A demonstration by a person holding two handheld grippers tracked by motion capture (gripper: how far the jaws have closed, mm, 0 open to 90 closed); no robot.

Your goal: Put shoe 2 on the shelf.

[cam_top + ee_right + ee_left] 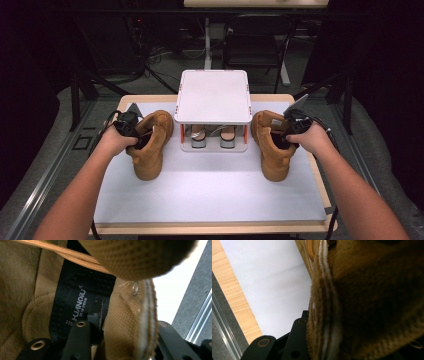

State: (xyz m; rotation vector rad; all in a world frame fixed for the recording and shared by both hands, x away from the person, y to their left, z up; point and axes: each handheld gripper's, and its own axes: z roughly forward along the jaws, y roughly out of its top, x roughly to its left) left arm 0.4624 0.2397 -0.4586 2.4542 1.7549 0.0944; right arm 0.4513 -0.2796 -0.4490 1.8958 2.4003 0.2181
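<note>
While your two hands rest on the white mat (210,190) of the worktop (300,97), each one holds a claw at the collar of a tan boot. Your left claw (131,131) grips the left boot (150,145), which stands upright on the mat with its toe pointing toward you; in the left gripper view one black jaw lies outside the collar wall (324,315) and the suede edge passes between the jaws, so this claw is clenched on the boot. Your right claw (295,129) is at the right boot (272,145), which also stands upright on the mat, toe toward you. In the right gripper view one jaw is inside the boot, beside the black insole with its printed label (78,301), and the other jaw is outside, with the collar wall (130,322) between them; the jaws seem close to the wall, but you cannot tell for sure if the pads already press on it. Between both boots, at the far part of the mat, stands a white shoe rack (214,95) with a flat top, and a pair of light shoes (212,136) sits on its lower shelf. Each boot is just beside the rack, not touching it.
</note>
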